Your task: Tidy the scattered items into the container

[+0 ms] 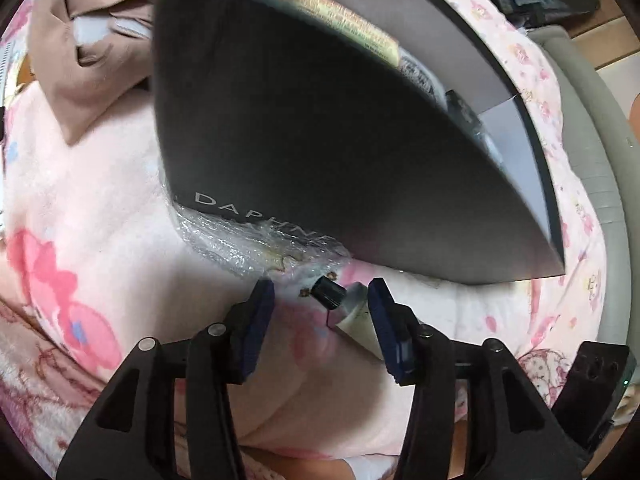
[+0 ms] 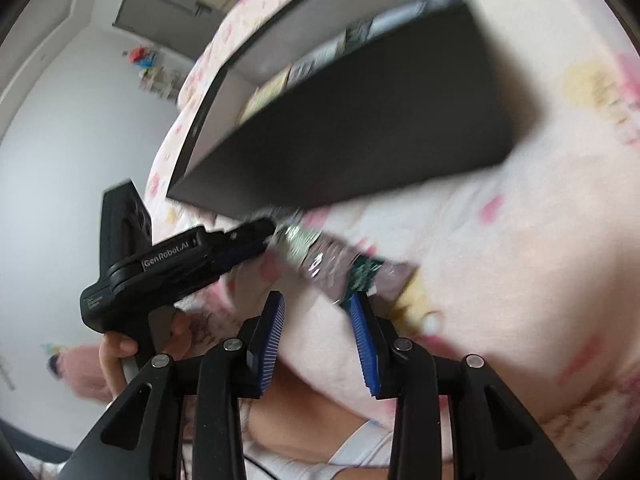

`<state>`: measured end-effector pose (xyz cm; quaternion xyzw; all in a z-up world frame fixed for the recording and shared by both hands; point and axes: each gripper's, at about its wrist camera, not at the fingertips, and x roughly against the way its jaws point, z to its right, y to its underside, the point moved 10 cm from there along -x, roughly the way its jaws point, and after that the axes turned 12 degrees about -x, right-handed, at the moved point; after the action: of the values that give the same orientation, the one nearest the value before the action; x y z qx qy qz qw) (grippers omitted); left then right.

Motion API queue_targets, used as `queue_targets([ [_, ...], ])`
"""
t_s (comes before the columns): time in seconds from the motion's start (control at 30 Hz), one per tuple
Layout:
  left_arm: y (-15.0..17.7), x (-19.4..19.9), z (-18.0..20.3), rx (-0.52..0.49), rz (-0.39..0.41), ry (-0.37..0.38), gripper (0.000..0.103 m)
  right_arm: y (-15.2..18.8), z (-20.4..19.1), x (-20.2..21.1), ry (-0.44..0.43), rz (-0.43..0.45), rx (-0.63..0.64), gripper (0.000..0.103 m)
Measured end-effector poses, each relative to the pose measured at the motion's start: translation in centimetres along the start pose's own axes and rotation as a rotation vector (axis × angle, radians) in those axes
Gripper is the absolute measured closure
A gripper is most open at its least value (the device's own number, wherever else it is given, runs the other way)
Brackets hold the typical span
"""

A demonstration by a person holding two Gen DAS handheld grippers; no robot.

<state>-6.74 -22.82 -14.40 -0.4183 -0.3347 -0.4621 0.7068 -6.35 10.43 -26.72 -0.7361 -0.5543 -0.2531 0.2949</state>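
Note:
A dark grey box (image 1: 320,140) marked DAPHNE lies open on a pink blanket, with several packets (image 1: 344,16) inside. My left gripper (image 1: 320,300) is open just in front of its near wall. A pale tube with a black cap (image 1: 352,314) lies between the fingers, against the right pad (image 1: 382,316) and apart from the left one. In the right wrist view my right gripper (image 2: 318,316) is open over the blanket, with nothing between the pads. A strip of sachets (image 2: 332,264) lies just ahead, its edge by the right fingertip. The left gripper (image 2: 264,236) points at the strip's far end, below the box (image 2: 352,128).
A bubble-wrap packet (image 1: 240,244) sticks out from under the box's near corner. Brown cloth (image 1: 80,52) is bunched at the far left. A hand (image 2: 120,348) holds the left gripper's handle, and a person's leg (image 2: 300,420) lies under the right gripper. The bed's edge drops to pale floor (image 2: 60,160).

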Motion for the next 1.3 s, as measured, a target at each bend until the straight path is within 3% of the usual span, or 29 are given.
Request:
queue_targets([
  [0.1,-0.2,0.0,-0.3,-0.018,-0.016,-0.024,0.053,-0.9,0.8,-0.7,0.021,0.029,-0.091,0.072],
  [0.17,-0.2,0.3,-0.1,-0.050,-0.016,-0.021,0.054,-0.7,1.8,-1.9,0.063,-0.015,-0.128,0.072],
  [0.23,-0.2,0.8,0.1,-0.074,-0.014,-0.006,0.059,-0.7,1.6,-1.9,0.079,-0.016,-0.107,0.072],
  [0.33,-0.1,1.3,0.7,-0.089,-0.024,0.079,0.068,-0.6,1.1,-2.0,0.075,-0.012,-0.080,0.071],
  [0.47,-0.1,2.3,0.6,-0.124,-0.029,0.092,0.069,-0.5,0.0,-1.8,0.032,0.002,-0.050,0.071],
  [0.6,0.1,3.5,0.8,-0.150,-0.037,0.137,0.071,-1.0,-0.9,-1.6,0.067,0.059,0.003,0.071],
  [0.73,0.9,4.9,1.4,-0.188,-0.058,0.184,0.072,-1.9,-0.1,-0.2,0.083,0.112,-0.025,0.071],
  [0.87,2.2,6.3,-0.3,-0.139,-0.036,0.114,0.067,-1.9,1.8,-0.7,0.122,0.048,-0.087,0.071],
  [0.97,1.6,6.3,-2.9,-0.065,-0.009,0.110,0.054,-1.7,1.4,-1.3,0.119,0.040,-0.062,0.071],
  [1.0,1.2,6.6,-3.6,-0.050,-0.005,0.102,0.053,-1.7,1.5,-1.6,0.122,0.032,-0.069,0.071],
  [1.07,0.9,2.8,-0.9,-0.030,0.001,0.097,0.053,-1.8,1.8,-1.6,0.110,0.025,-0.093,0.071],
  [1.3,0.1,2.8,-1.9,-0.033,0.019,0.076,0.054,-3.6,2.3,-0.4,0.053,0.097,-0.170,0.071],
])
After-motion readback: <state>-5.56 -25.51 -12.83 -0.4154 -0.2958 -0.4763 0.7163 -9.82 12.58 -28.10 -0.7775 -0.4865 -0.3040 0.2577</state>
